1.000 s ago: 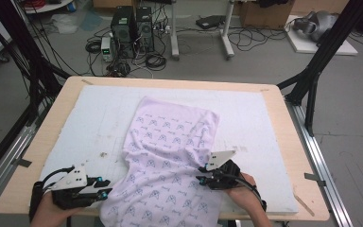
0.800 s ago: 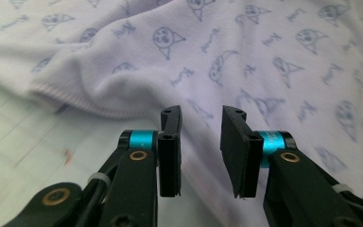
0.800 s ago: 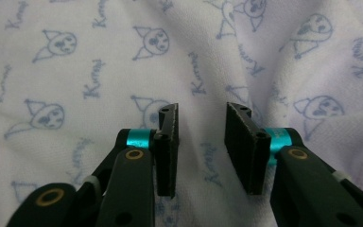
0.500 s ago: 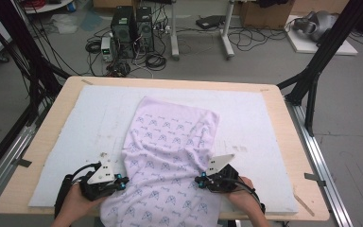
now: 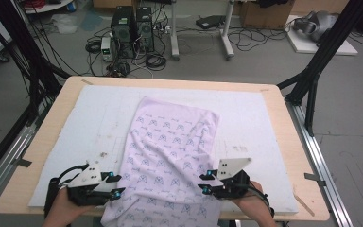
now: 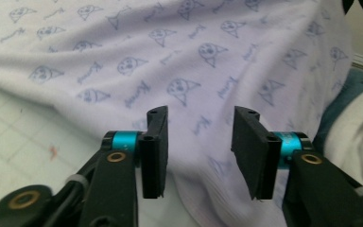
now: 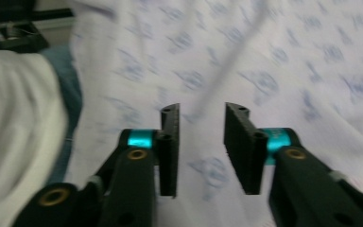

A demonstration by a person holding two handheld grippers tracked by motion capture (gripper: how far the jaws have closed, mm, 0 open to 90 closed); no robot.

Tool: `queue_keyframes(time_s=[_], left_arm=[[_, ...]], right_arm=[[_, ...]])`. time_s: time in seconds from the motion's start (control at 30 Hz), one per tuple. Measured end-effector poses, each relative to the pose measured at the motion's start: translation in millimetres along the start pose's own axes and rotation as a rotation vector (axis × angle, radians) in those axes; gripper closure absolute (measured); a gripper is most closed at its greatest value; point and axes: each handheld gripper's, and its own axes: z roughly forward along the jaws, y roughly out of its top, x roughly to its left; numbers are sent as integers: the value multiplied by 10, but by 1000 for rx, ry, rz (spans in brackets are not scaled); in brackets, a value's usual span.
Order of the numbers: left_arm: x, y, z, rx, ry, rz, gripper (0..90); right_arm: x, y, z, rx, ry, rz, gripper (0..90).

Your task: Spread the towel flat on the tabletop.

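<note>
A pale lilac cloth printed with small blue figures lies lengthwise on the white mat, and its near end hangs over the table's front edge. My left gripper sits at the cloth's near left edge. In the left gripper view, its jaws have just been opening; they stand apart over the cloth without pinching it. My right gripper is at the cloth's near right edge. Its jaws have also just been opening and stand open above the blurred cloth.
The wooden table has metal rails along both sides. Black frame struts rise at the far corners. Computer towers and cables are on the floor beyond. The person's white top and blue trousers are close to the front edge.
My left gripper came in from the left to the cloth's edge. The right gripper shifted slightly toward the near edge. The cloth lies much as before.
</note>
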Motion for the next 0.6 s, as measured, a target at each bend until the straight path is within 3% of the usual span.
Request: queue_keyframes(time_s=[0.03, 0.07, 0.1, 0.13, 0.17, 0.2, 0.23, 0.27, 0.3, 0.4, 0.43, 0.5, 0.53, 0.6], left_arm=[[36, 6, 81, 13, 1, -3, 558], [72, 4, 162, 30, 1, -6, 549], [106, -7, 241, 49, -4, -12, 549], [144, -36, 359, 99, -4, -21, 586], [144, -36, 359, 99, -4, -21, 658], [144, -63, 378, 76, -7, -17, 765], [147, -73, 366, 71, 0, -19, 765], [146, -79, 355, 74, 0, -24, 850], [132, -85, 340, 76, 6, -19, 868], [58, -118, 244, 65, 22, -11, 877], [27, -130, 187, 54, 21, -13, 879], [-56, -144, 57, 28, 3, -12, 879], [-102, -144, -3, 17, -16, -10, 872], [-163, -126, -98, -13, -55, -10, 845]], right_arm=[[0, 0, 0, 0, 0, 0, 625], [-75, -59, 118, 60, -19, 12, 600], [-75, -59, 118, 60, -19, 12, 600], [-98, -124, 251, 107, -13, 15, 612], [-98, -124, 251, 107, -13, 15, 612], [-116, -182, 301, 87, 2, 40, 733], [-116, -182, 301, 87, 2, 40, 733], [-114, -197, 291, 84, 2, 45, 801], [-104, -205, 281, 83, 11, 36, 865], [-55, -203, 241, 88, 25, 14, 877], [22, -198, 142, 57, 57, 6, 879], [66, -194, 86, 44, 65, 0, 879], [136, -178, -40, 16, 106, -2, 871], [153, -169, -97, -9, 124, -1, 859]])
